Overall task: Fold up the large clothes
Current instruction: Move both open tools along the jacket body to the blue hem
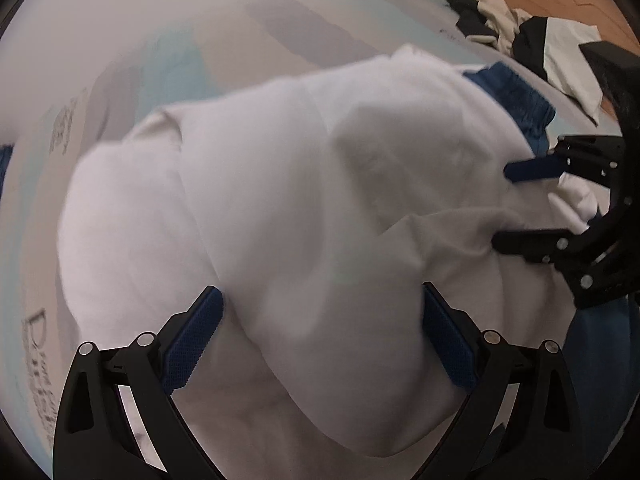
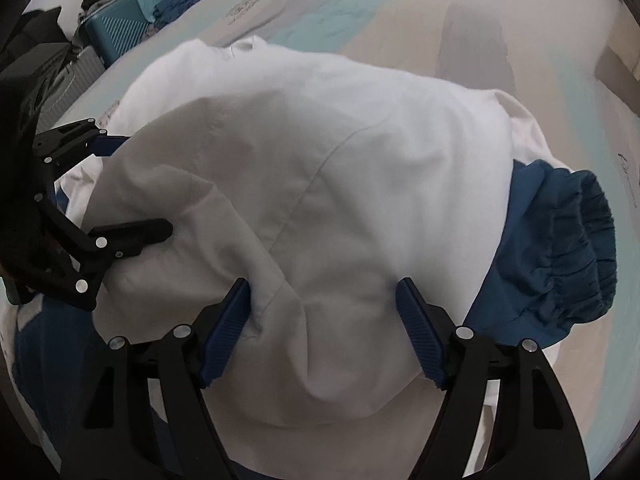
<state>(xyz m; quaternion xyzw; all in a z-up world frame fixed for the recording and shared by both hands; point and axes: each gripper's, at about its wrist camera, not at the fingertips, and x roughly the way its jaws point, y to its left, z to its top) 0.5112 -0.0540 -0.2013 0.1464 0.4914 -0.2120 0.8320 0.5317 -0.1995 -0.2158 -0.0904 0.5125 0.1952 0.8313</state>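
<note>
A large white garment (image 1: 260, 200) with blue elastic cuffs (image 1: 516, 96) lies bunched on the bed; it also fills the right wrist view (image 2: 320, 184), with a blue cuff (image 2: 560, 248) at right. My left gripper (image 1: 320, 336) is open, its blue pads on either side of a hump of white cloth. My right gripper (image 2: 324, 328) is open too, its pads straddling a white fold. Each gripper shows in the other's view: the right gripper (image 1: 516, 204) at the right edge, the left gripper (image 2: 136, 184) at the left edge, both with jaws apart against the cloth.
The bed sheet (image 1: 168, 60) is pale with teal and beige patches and printed lettering. A heap of black and cream clothes (image 1: 532, 36) lies at the far right by a wooden floor. Teal and grey suitcases (image 2: 112, 32) stand beside the bed.
</note>
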